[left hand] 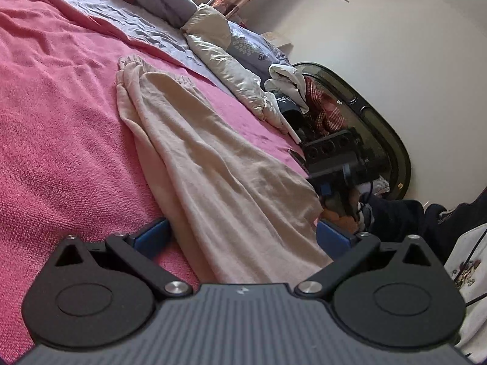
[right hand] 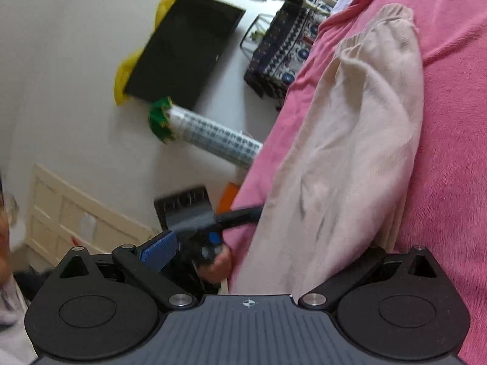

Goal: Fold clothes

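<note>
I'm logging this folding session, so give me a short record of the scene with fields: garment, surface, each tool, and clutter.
garment: cream trousers, lying lengthwise, elastic cuffs at the far end
surface: pink blanket on a bed
left tool: open, fingers either side of the near end of the cloth
right tool: open, cloth between its fingers
clutter: bundled white and grey bedding at the bed's far edge

The garment (left hand: 213, 158) is showing a pale cream-beige, lying against a coral-pink blanket (left hand: 54, 115). A lilac-grey sheet (left hand: 127, 15) is peeking beyond it. The left gripper (left hand: 243, 237) is wearing black arms with blue pads (left hand: 152, 237). A red-and-white checked cloth (left hand: 325, 106) is showing by the wall.
</note>
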